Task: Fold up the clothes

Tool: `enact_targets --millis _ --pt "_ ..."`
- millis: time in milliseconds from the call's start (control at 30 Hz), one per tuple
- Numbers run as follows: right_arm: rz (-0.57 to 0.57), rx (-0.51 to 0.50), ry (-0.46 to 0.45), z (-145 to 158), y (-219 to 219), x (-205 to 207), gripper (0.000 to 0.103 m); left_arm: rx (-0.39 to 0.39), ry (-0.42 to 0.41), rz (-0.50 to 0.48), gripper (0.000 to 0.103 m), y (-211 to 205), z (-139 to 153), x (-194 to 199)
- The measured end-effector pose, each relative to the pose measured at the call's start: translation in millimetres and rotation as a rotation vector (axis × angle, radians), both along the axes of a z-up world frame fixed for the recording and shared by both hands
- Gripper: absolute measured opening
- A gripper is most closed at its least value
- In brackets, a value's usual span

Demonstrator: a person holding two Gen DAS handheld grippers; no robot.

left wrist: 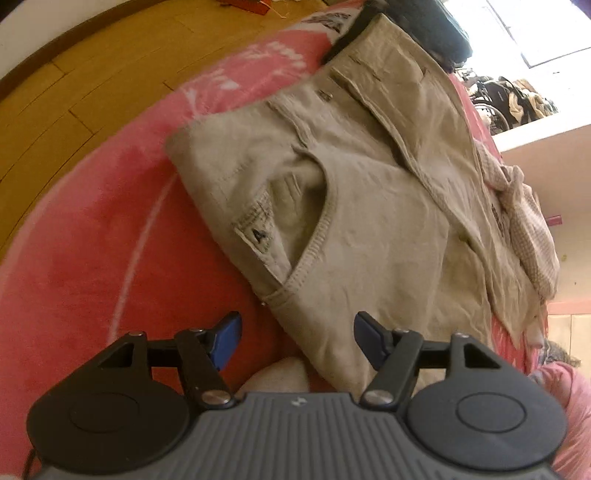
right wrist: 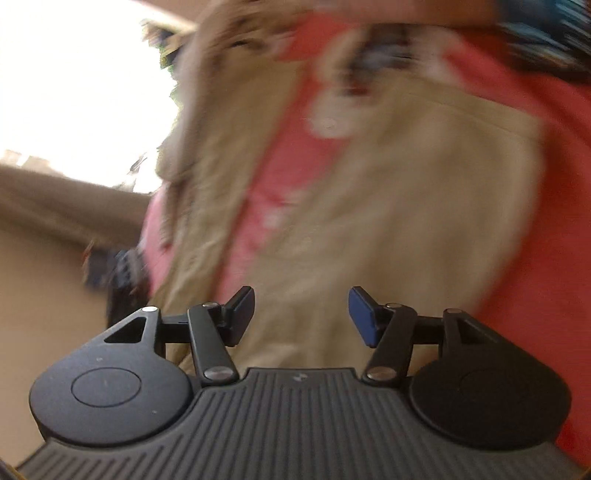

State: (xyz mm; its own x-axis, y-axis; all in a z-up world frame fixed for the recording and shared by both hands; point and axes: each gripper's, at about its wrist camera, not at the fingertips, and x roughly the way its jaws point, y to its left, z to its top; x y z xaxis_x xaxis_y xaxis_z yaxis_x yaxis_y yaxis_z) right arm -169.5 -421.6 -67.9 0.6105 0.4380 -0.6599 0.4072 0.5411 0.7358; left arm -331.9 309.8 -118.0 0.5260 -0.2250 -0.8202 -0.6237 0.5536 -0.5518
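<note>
My left gripper (left wrist: 297,341) hangs wide open and empty over the near hem of the khaki trousers (left wrist: 369,221). They lie spread on the red blanket (left wrist: 92,258), waistband toward its edge by the wood floor (left wrist: 55,103), front pocket up. A checked cloth (left wrist: 532,229) is bunched at their far side. My right gripper (right wrist: 301,317) is also wide open, holding nothing, above the trousers (right wrist: 406,221); that view is blurred.

Wooden plank floor (left wrist: 55,110), bright window (left wrist: 524,29), pale wall (left wrist: 554,170).
</note>
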Motion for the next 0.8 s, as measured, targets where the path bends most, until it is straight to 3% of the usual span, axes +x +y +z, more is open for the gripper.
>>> enact_targets --millis 167,400,667,800 --pt "-0.208 0.055 0.093 -31 -24 -33 0.057 0.012 -0.030 0.023 0.068 -2 -5 7" --pt "-0.313 0.021 0.065 -42 -43 -20 0.057 0.018 -0.063 0.075 0.067 -1 -9 13" --pt "-0.266 0.104 0.058 -54 -27 -33 0.055 0.040 -0.087 0.061 0.055 -2 -11 5" --pt "-0.327 0.020 0.064 -39 -34 -43 0.053 0.022 -0.076 0.085 0.047 4 -13 2"
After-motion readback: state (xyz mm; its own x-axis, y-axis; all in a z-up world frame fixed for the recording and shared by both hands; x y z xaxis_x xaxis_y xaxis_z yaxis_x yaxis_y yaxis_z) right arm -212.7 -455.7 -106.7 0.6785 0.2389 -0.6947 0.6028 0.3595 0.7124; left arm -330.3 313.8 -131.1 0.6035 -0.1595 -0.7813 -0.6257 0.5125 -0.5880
